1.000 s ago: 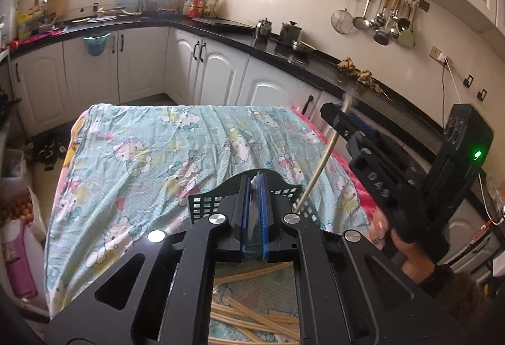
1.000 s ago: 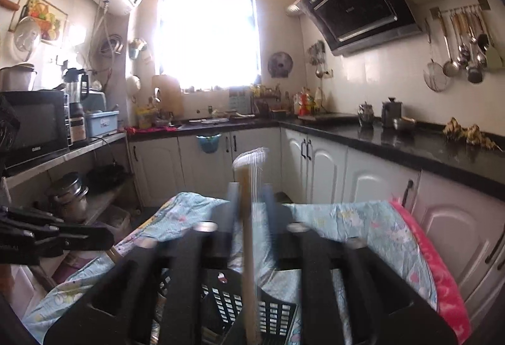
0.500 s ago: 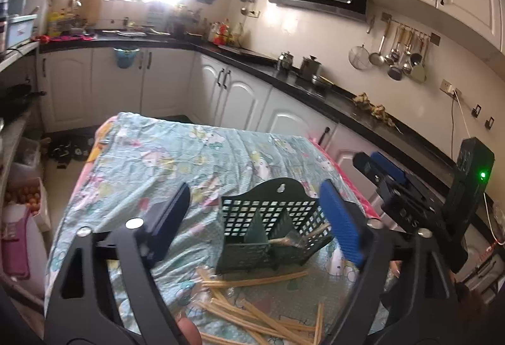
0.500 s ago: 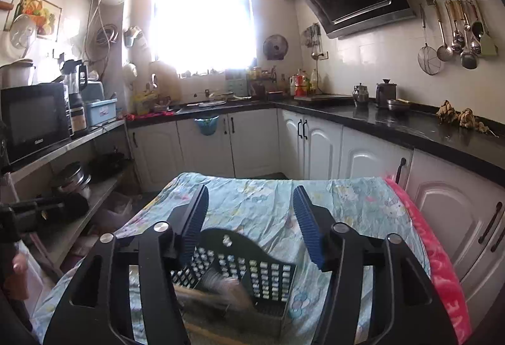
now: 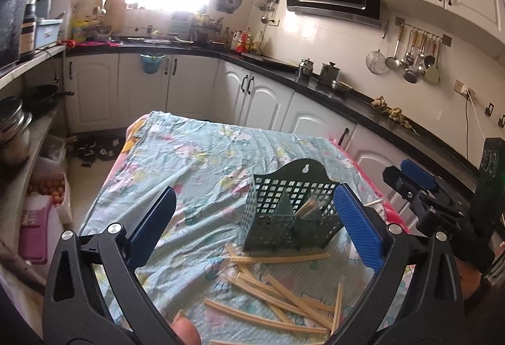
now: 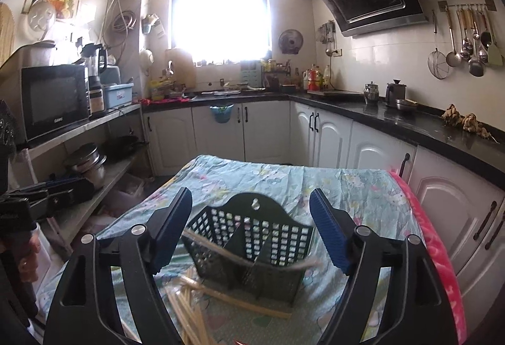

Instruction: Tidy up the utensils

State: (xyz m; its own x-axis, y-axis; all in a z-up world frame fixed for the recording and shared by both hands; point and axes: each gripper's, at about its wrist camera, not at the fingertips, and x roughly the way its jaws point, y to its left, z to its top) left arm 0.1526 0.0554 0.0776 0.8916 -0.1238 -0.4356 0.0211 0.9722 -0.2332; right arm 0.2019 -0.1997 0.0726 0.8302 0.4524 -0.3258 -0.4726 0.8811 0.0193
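A dark green lattice utensil basket stands on the cartoon-print cloth, with a pale chopstick leaning in one compartment. In the right wrist view a blurred chopstick lies slantwise across the basket. Several more chopsticks lie loose on the cloth in front of it. My left gripper hangs before the basket, its jaws opening wide with nothing pressed between the pads. My right gripper faces the basket too, its jaws opening and gripping nothing.
White cabinets under a black counter run behind and to the right of the table. A shelf with pots and a microwave stands on the left. The table's pink edge is on the right. A hand holds the left gripper.
Both grippers went from shut to wide open and drew back from the basket. The chopstick that the right gripper held now lies across the basket.
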